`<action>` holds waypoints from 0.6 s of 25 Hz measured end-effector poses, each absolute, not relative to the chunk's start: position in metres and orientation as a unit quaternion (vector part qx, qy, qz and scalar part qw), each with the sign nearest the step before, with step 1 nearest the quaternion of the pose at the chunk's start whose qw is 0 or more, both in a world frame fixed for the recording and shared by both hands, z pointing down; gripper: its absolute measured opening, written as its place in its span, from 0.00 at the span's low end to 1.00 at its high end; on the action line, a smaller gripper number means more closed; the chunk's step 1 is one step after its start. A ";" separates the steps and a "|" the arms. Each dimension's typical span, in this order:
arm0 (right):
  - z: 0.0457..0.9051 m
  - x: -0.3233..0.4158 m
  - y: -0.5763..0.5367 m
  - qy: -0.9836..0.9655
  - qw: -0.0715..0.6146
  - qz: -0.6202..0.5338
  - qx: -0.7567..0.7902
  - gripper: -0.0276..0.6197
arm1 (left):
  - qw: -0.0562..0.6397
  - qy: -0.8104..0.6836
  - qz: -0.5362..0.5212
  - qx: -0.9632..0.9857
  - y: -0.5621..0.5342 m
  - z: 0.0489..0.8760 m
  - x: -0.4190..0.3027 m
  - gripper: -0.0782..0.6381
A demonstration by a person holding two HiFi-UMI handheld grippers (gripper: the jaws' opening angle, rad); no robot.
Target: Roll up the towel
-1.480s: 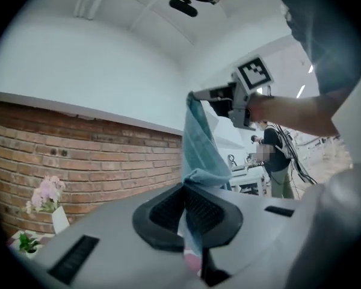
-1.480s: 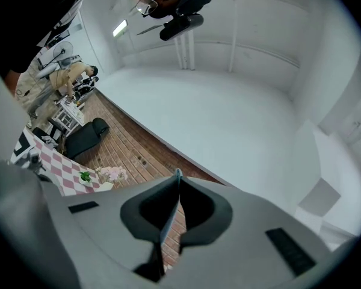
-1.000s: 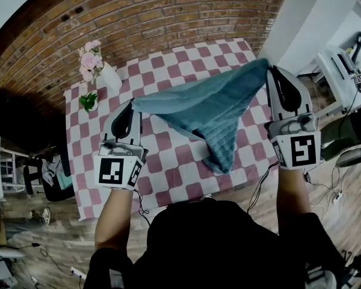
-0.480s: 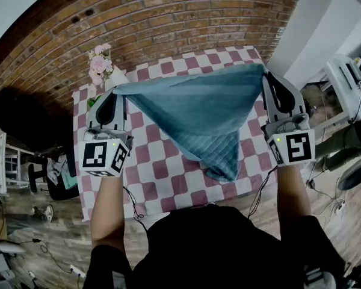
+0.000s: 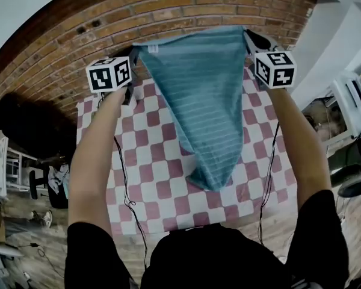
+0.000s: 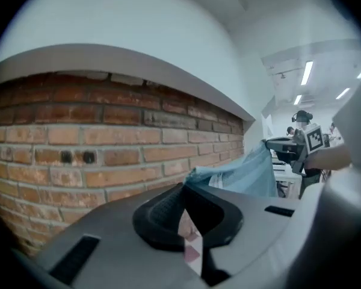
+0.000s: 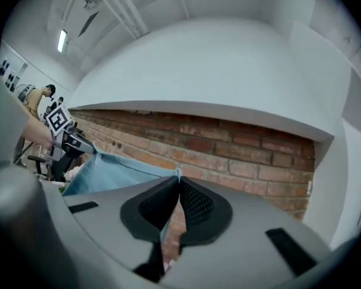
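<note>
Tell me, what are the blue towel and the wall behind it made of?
The towel looks like soft woven cloth, maybe microfibre: it is matte, ribbed in rows, and hangs limp down to a point. The wall looks like red-brown brick with pale mortar lines, rough and dull.

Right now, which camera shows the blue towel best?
The head view: the whole towel hangs as a triangle between the left gripper and right gripper, over the checked table. The left gripper view and right gripper view each catch only its stretched top edge and the pinched corner.
</note>
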State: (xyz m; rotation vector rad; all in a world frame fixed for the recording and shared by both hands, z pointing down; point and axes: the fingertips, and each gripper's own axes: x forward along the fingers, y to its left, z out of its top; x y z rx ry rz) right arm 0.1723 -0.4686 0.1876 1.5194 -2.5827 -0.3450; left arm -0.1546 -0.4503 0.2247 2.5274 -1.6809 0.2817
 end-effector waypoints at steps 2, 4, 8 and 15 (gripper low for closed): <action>0.123 0.171 -0.488 -0.849 0.017 -0.156 0.505 0.06 | -0.014 -0.567 0.061 0.821 -0.470 0.157 -0.161 0.11; 0.054 0.171 -0.483 -0.839 -0.046 -0.207 0.501 0.06 | -0.088 -0.575 0.020 0.813 -0.466 0.084 -0.164 0.11; -0.039 0.172 -0.448 -0.828 -0.133 -0.264 0.477 0.06 | -0.192 -0.560 -0.030 0.806 -0.428 -0.027 -0.163 0.11; -0.019 0.169 -0.362 -0.873 -0.167 -0.248 0.385 0.06 | -0.254 -0.489 -0.027 0.834 -0.331 -0.035 -0.155 0.11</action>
